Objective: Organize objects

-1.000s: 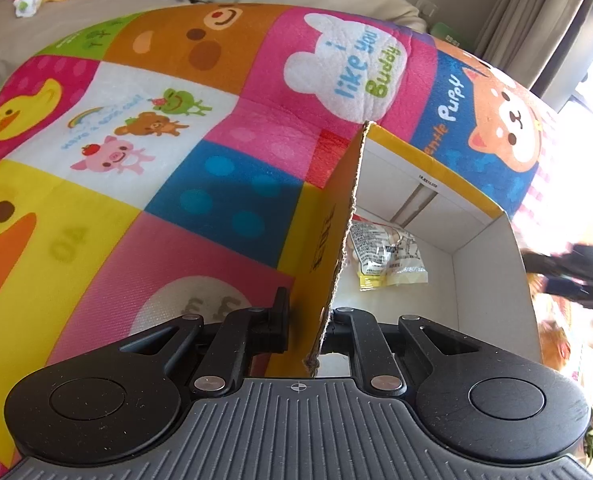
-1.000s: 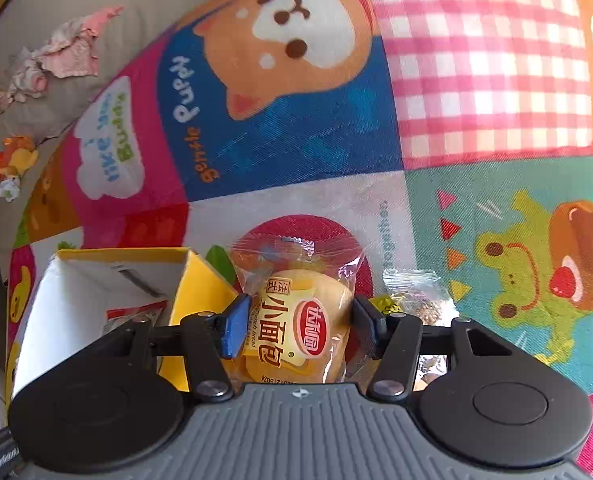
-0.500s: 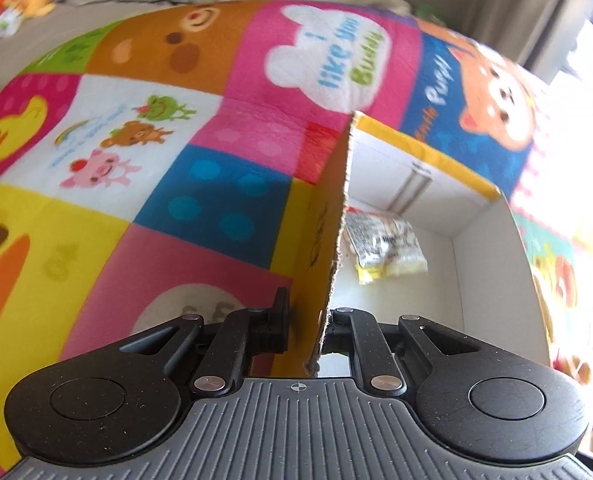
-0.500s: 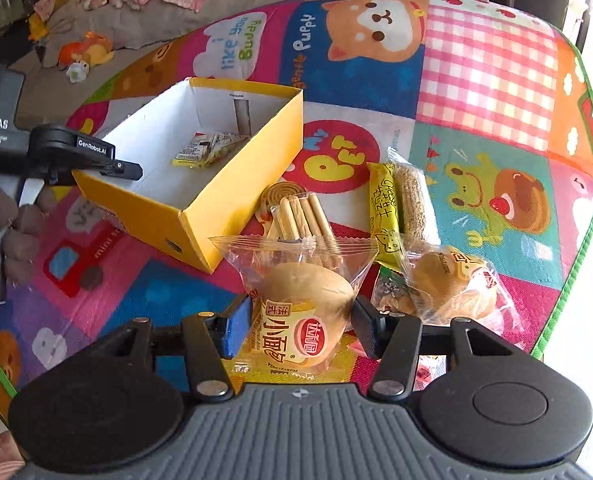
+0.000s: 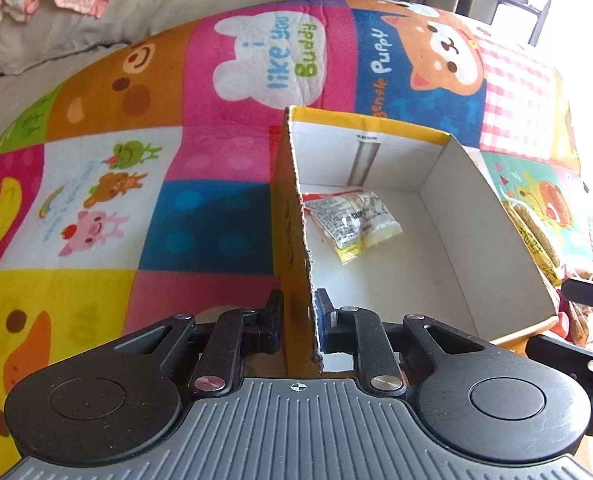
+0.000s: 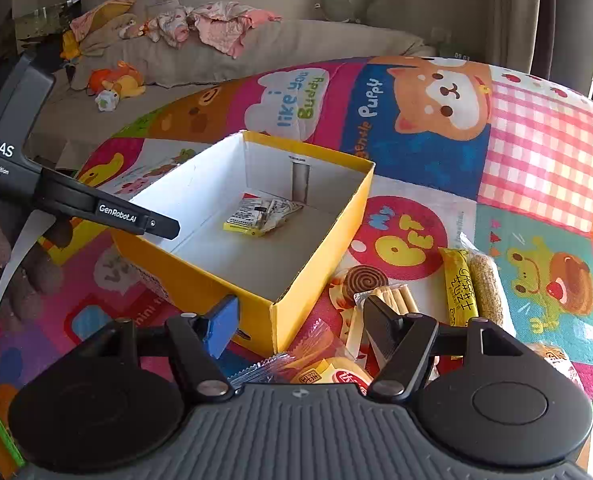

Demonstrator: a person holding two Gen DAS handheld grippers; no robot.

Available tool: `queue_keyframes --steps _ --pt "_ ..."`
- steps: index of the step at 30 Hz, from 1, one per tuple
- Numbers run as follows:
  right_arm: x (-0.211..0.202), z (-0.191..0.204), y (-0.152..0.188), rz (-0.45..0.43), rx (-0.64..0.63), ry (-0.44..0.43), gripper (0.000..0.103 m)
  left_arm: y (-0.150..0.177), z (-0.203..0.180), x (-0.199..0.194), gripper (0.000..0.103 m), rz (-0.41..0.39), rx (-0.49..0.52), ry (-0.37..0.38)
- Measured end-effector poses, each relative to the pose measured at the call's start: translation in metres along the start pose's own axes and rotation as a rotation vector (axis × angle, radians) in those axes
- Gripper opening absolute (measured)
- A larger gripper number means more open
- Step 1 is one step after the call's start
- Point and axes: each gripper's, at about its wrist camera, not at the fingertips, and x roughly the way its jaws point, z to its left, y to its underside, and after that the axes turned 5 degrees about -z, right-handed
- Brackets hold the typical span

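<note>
Yellow box [image 6: 256, 300]: left gripper [image 5: 298, 320] jaws just eased, straddling its wall; right gripper [image 6: 300, 316] beside it, just spread, bun packet [image 6: 328, 374] loose beneath

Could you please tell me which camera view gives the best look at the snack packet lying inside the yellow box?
The left wrist view: the snack packet lies close, large and unobstructed on the floor of the yellow box. The right wrist view shows the same packet smaller and farther off, its print unreadable.
</note>
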Motion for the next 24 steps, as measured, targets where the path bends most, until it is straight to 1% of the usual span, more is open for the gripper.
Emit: queue_keyframes --steps 1,3,5,7,9,11,15,18,21,23,24 --pt "0.001 0.000 0.001 0.002 -0.005 0.005 0.069 0.001 0.001 0.001 0.018 0.011 -0.010 0.003" --pt "-0.001 -0.002 0.003 0.003 -0.027 0.003 0.069 0.003 0.002 0.002 0.015 0.030 -0.049 -0.014" --pt "-0.010 -0.007 0.009 0.009 -0.067 -0.010 0.070 0.005 0.002 0.002 0.014 0.020 -0.068 -0.026" --pt "-0.023 -0.012 0.016 0.012 -0.108 -0.020 0.080 0.006 -0.001 0.003 0.013 0.001 -0.071 -0.041" --pt "-0.038 -0.014 0.027 0.006 -0.158 -0.023 0.083 0.004 -0.002 0.007 0.011 -0.007 -0.091 -0.038" --pt "-0.045 -0.015 0.038 0.020 -0.207 -0.008 0.083 0.001 -0.002 0.011 0.011 -0.012 -0.112 -0.037" --pt "-0.033 -0.016 0.054 0.084 -0.229 0.023 0.083 -0.001 -0.002 0.014 0.010 -0.026 -0.147 -0.044" --pt "-0.022 -0.017 0.055 0.089 -0.226 0.015 0.083 -0.001 0.005 0.012 0.010 -0.039 -0.195 -0.068" --pt "-0.008 -0.019 0.050 0.086 -0.221 0.016 0.083 0.001 0.013 0.010 0.011 -0.045 -0.272 -0.079" --pt "0.001 -0.022 0.047 0.087 -0.194 0.005 0.083 0.003 0.011 0.009 0.011 -0.052 -0.294 -0.088" --pt "0.004 -0.023 0.046 0.089 -0.176 0.001 0.077 0.004 0.008 0.009 0.011 -0.055 -0.293 -0.092"
